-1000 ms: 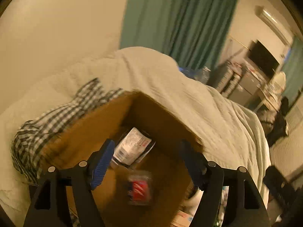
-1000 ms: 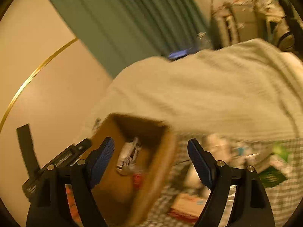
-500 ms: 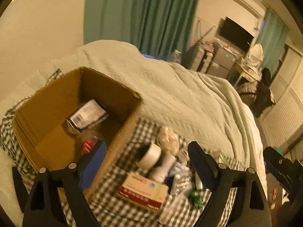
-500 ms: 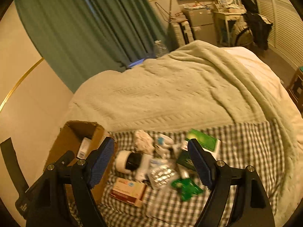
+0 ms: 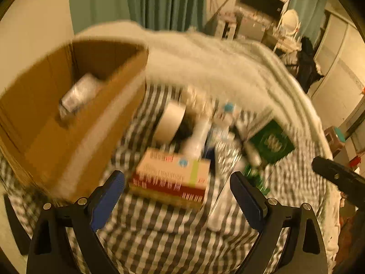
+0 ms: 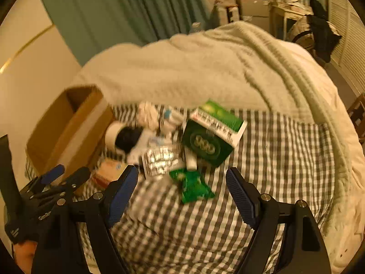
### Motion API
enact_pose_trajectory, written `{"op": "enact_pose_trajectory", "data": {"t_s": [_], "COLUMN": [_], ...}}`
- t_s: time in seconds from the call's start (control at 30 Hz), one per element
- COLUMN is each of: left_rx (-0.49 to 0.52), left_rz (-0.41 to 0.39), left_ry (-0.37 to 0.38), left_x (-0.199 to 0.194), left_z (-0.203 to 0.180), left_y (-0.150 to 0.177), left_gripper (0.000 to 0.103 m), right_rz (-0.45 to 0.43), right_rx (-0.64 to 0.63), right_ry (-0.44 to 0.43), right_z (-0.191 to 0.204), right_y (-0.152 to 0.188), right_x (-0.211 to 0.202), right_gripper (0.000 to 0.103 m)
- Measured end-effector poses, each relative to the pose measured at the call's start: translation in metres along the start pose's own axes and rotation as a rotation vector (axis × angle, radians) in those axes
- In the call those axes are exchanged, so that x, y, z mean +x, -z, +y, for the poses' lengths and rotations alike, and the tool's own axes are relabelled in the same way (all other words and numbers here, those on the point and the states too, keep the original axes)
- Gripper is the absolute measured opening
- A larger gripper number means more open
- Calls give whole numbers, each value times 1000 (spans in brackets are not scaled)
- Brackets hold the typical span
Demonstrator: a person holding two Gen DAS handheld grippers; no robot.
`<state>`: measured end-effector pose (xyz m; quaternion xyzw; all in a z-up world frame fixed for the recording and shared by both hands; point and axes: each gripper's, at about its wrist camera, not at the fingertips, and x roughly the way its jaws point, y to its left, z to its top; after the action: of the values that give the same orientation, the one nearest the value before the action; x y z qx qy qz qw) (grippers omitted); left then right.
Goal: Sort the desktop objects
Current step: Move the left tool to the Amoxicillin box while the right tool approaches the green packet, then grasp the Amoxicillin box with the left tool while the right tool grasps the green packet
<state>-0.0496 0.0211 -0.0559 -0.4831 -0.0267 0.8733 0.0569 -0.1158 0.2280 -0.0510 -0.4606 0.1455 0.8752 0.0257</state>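
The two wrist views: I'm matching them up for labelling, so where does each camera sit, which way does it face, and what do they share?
Left wrist: on the left gripper, looking steeply down between its open fingers at the red-and-cream box beside the cardboard box; part of the right gripper shows at right.
Right wrist: on the right gripper, angled down at the green packet on the checked cloth; the left gripper and a bit of hand show at lower left.
Shared: cardboard box, tape roll, dark green box, cloth, blanket.
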Motion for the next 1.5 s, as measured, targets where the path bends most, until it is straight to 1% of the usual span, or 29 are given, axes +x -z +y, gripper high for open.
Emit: {"op": "enact_pose_trajectory", "data": {"t_s": [0.1,0.2,0.37,0.47,0.57,0.63,0.73,0.93,1.0,1.03,1.07,1.1,1.13,1.17,1.2,1.23,1.3,1.33,1.43,1.5], "left_rx": [-2,23,16,28,43,45,27,-42,-88,-119,-168,-213,-276,-315,-359,-385,-425,-435,-462,-497], "left_rz": [67,101,98,85,75,81,96,142,146,146,148,152,159,171,183,191,214,218,227,238], "left_ry": [-19,-43,-8,-9,-5,2,4,13,5,0,-8,-5,6,13,13,0,-28,-46,-93,-107], "left_x": [25,42,56,63,70,74,81,90,88,87,86,86,86,87,88,89,92,93,95,99], "left_z": [3,3,3,2,5,8,14,19,19,20,21,21,20,20,18,16,9,7,2,3], "left_y": [15,21,17,14,11,11,9,3,-2,-2,-3,-3,-3,-2,-1,0,0,0,-3,-4], "left_gripper": [96,96,96,96,98,98,99,99,99,99,99,99,99,99,99,99,99,99,99,99], "right_rz": [36,67,122,149,172,184,202,228,229,231,234,239,247,251,256,257,262,265,257,249], "right_rx": [-3,-1,-24,-41,-36,-42,-56,-61,-74,-81,-81,-76,-64,-58,-53,-50,-62,-76,-97,-92], "right_ry": [-23,-25,-21,-19,-23,-17,-3,23,34,46,52,52,49,52,57,53,65,78,98,99], "right_z": [-3,-5,-5,-7,-10,-11,-11,-13,-13,-14,-15,-16,-18,-19,-21,-22,-22,-21,-25,-30], "right_y": [11,16,23,27,30,32,34,38,38,38,38,39,39,40,41,43,44,44,45,46], "right_x": [17,31,59,74,86,93,104,123,128,132,134,136,139,140,141,140,138,137,130,128], "right_gripper": [80,79,79,79,80,80,80,80,79,76,69,66,58,52,50,44,43,38,33,32]}}
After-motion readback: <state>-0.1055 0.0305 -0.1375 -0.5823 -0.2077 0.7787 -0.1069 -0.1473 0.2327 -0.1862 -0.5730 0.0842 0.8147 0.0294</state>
